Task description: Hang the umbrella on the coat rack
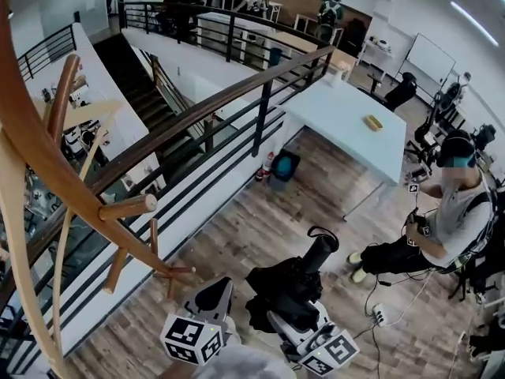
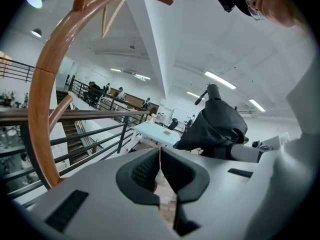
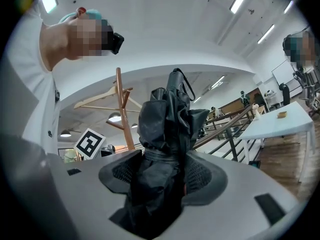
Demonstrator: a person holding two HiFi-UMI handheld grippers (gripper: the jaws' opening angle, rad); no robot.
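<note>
Umbrella (image 1: 288, 287) is pinched in the right hand-held gripper (image 3: 162, 176), the left hand-held gripper (image 2: 160, 171) is pressed together empty, nothing hung on the coat rack (image 1: 130, 205) yet.

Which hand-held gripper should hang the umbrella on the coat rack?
Probably the right hand-held gripper: its jaws are clamped on the black umbrella. The left hand-held gripper is shut on nothing, though nearer the coat rack.
</note>
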